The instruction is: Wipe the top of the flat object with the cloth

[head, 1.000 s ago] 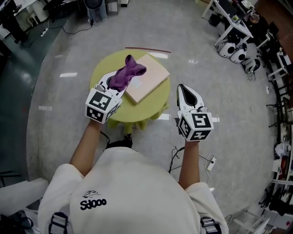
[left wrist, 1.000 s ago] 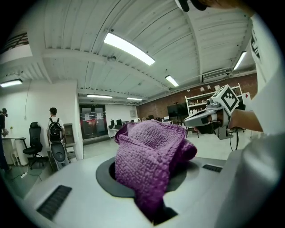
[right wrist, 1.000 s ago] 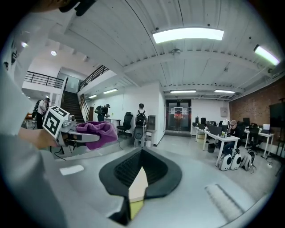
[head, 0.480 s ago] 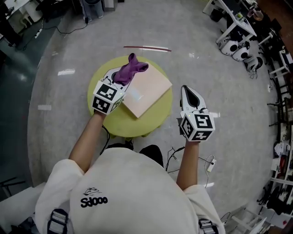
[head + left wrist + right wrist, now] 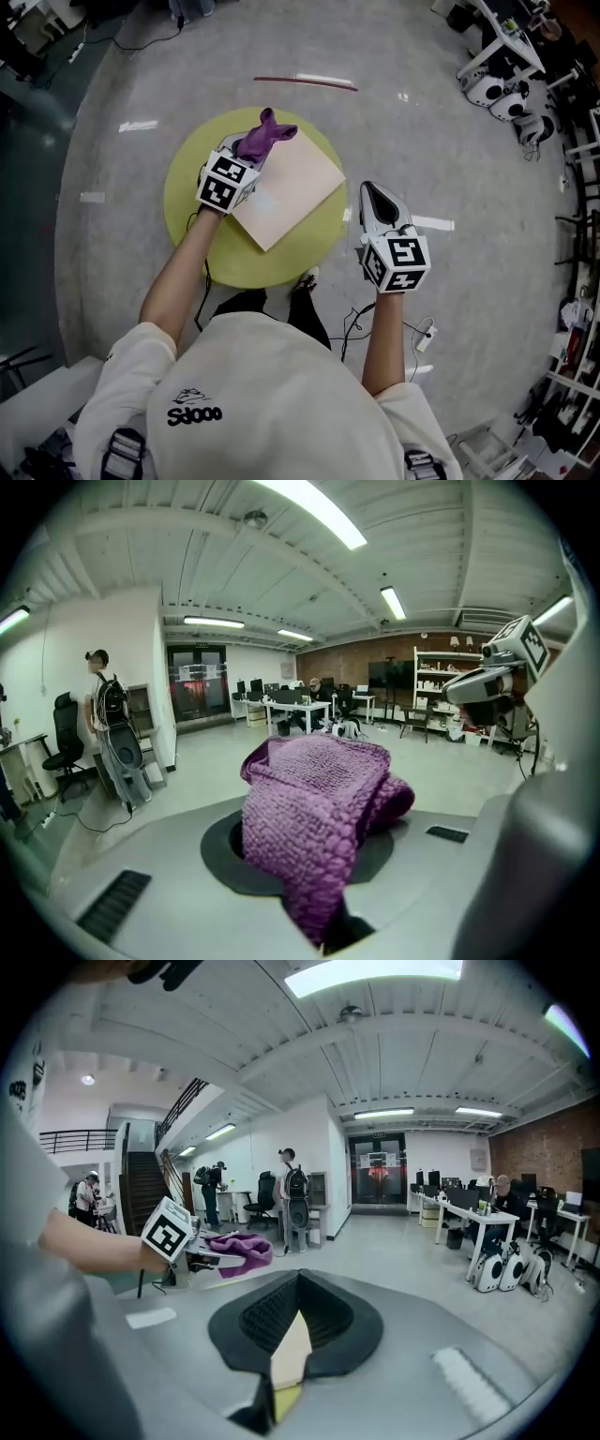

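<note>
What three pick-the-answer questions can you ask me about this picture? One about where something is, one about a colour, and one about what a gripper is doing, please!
1. Where is the right gripper?
A. On top of the flat board
B. Beside the round table, over the floor
C. Under the table

2. What colour is the cloth?
A. Purple
B. Green
C. White

3. What is the left gripper doing?
A. Hanging open with nothing in it
B. Holding the cloth between its jaws
C. Lying on the floor

Answers:
1 B: in the head view the right gripper sits off the right edge of the table, above the grey floor.
2 A: the cloth is purple in every view.
3 B: the left gripper view shows the left gripper with its jaws closed on the cloth.
</note>
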Action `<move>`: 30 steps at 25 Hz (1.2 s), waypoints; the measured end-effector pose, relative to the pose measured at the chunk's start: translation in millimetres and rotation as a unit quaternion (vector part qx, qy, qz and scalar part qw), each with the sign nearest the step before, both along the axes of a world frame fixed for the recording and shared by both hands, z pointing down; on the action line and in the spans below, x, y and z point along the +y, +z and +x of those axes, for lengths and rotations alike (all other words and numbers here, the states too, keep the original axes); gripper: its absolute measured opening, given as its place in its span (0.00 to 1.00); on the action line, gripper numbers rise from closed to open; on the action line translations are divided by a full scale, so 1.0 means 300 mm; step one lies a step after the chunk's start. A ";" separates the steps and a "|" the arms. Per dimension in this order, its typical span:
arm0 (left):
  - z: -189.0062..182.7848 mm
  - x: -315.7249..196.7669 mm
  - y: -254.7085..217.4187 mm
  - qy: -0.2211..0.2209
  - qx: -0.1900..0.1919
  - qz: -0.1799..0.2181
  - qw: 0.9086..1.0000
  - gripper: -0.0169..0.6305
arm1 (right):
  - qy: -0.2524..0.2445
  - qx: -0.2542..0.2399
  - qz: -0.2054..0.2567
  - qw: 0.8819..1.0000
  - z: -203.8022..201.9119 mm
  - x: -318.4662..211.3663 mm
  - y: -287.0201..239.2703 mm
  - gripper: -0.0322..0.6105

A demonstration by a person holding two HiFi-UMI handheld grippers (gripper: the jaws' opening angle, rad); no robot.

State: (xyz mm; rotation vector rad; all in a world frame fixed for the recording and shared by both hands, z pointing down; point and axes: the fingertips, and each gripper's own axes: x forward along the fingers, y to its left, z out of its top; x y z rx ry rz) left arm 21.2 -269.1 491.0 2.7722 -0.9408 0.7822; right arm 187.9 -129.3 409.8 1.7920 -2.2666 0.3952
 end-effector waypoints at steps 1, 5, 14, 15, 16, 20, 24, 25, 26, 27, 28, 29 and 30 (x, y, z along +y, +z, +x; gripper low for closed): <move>0.015 -0.022 0.030 -0.003 -0.007 -0.004 1.000 0.14 | -0.006 0.000 -0.004 1.000 0.006 -0.012 0.019 0.06; 0.056 -0.110 0.162 -0.014 -0.037 -0.023 0.999 0.14 | -0.017 0.001 -0.015 1.000 0.022 -0.072 0.076 0.06; 0.069 -0.282 0.519 -0.032 -0.141 -0.075 0.987 0.14 | 0.004 -0.024 -0.039 0.999 0.081 -0.130 0.155 0.06; 0.070 -0.287 0.549 -0.035 -0.150 -0.081 0.985 0.14 | 0.009 -0.028 -0.044 0.999 0.088 -0.123 0.170 0.06; 0.073 -0.290 0.571 -0.037 -0.154 -0.085 0.984 0.14 | 0.012 -0.031 -0.049 0.998 0.095 -0.115 0.184 0.06; 0.112 -0.287 0.630 -0.030 -0.176 -0.089 0.980 0.14 | 0.029 -0.038 -0.064 0.997 0.140 -0.087 0.226 0.06; 0.152 -0.269 0.644 -0.020 -0.194 -0.077 0.978 0.14 | 0.046 -0.046 -0.067 0.996 0.174 -0.063 0.237 0.06; 0.164 -0.261 0.642 -0.014 -0.198 -0.074 0.977 0.14 | 0.048 -0.047 -0.067 0.996 0.177 -0.059 0.238 0.06; 0.179 -0.250 0.638 -0.004 -0.203 -0.070 0.977 0.14 | 0.049 -0.048 -0.066 0.995 0.178 -0.056 0.238 0.06; 0.196 -0.234 0.635 0.009 -0.210 -0.065 0.975 0.14 | 0.049 -0.048 -0.066 0.995 0.179 -0.053 0.238 0.06; 0.215 -0.213 0.632 0.025 -0.217 -0.058 0.974 0.14 | 0.050 -0.049 -0.066 0.995 0.178 -0.049 0.238 0.06; 0.238 -0.187 0.630 0.044 -0.224 -0.051 0.972 0.14 | 0.050 -0.049 -0.066 0.995 0.177 -0.046 0.238 0.06; 0.263 -0.157 0.629 0.064 -0.230 -0.043 0.970 0.14 | 0.050 -0.048 -0.066 0.995 0.176 -0.043 0.238 0.06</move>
